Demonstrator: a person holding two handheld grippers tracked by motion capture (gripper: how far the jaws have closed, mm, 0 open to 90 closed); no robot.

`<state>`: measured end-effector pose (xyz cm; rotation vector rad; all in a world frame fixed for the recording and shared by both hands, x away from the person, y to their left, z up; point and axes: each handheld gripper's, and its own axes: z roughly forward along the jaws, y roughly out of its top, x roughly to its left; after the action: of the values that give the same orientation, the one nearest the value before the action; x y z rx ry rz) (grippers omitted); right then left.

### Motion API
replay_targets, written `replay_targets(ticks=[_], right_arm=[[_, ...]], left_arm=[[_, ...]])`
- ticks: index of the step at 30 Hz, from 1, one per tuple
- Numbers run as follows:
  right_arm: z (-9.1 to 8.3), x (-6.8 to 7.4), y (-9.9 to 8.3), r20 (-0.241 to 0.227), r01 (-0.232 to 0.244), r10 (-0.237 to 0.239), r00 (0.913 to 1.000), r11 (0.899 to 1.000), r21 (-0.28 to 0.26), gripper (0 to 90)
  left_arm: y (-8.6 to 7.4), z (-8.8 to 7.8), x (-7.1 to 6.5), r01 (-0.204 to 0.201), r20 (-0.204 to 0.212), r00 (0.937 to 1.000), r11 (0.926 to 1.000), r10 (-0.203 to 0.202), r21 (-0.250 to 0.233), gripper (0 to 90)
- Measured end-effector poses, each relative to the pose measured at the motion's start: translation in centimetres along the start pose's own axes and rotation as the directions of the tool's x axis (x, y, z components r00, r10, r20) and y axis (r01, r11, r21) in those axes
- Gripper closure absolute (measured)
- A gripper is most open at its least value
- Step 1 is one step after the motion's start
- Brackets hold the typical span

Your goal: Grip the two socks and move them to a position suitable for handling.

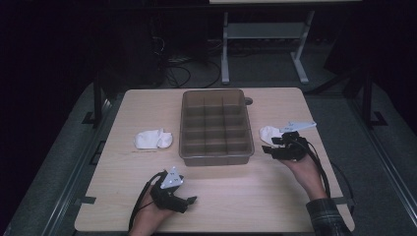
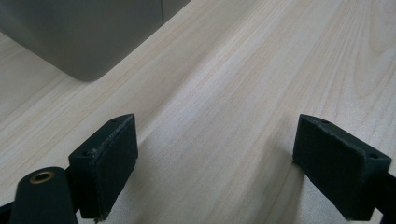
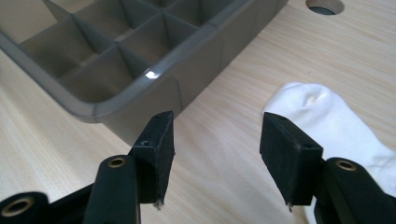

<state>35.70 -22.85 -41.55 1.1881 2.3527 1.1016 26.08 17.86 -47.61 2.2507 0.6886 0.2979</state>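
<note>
Nearest to the person, the left tongs [image 1: 189,200] are held low over the bare front part of the desk [image 1: 236,206], with the jaws wide apart and nothing between them, as is seen in the left gripper view, where a corner of the grey divided tray [image 2: 88,32] stands farther off. The right tongs [image 3: 217,154] are at the right side of the tray, with the jaws apart and only bare wood between them; the white sock [image 3: 327,116] lies just beside the right jaw, partly behind it, and is not gripped. In the high view this sock [image 1: 269,132] lies on the desk near the right wall of the tray [image 1: 250,142], and a second pile of white socks [image 1: 154,139] lies on the left side of it, well apart from both tongs.

A miss can be judged as the main risk: if the right tongs are closed where they are now, probably nothing would be caught, or only a thin edge of cloth, which could slip out when lifted. The soft sock may also be pushed away by the right jaw. Because the tray wall is near the left jaw, the tray could be knocked and shifted on the smooth desk. A loosely held sock may hang over a divider and not fall into one compartment
</note>
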Motion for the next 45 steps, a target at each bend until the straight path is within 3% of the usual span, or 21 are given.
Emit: replay_targets(ticks=[20,28,34,41,45], right_arm=[[-0.7,-4.6,1.4,0.05,-0.071,0.072,0.9962,0.997,-0.026,47.3],[0.2,-6.7,1.6,0.086,-0.086,0.087,0.9925,0.996,-0.013,49.7],[1.3,-8.2,0.9,0.105,-0.108,0.106,0.9888,0.994,0.01,52.2],[1.8,-9.8,0.3,0.133,-0.123,0.123,0.9834,0.992,-0.006,55.7],[2.5,-10.5,-0.2,0.14,-0.134,0.13,0.9815,0.991,0.019,58.3]], left_arm=[[0.0,0.0,0.0,0.0,0.001,1.0,1.0,0.0,0.003,13.7],[0.0,0.0,0.0,0.0,0.001,1.0,1.0,0.0,0.003,13.7],[0.0,0.0,0.0,0.001,0.001,1.0,1.0,-0.001,0.003,13.7],[0.0,0.0,0.0,0.0,0.001,1.0,1.0,0.0,0.003,13.7],[0.0,0.0,0.0,0.001,0.001,1.0,1.0,-0.001,0.003,13.7]])
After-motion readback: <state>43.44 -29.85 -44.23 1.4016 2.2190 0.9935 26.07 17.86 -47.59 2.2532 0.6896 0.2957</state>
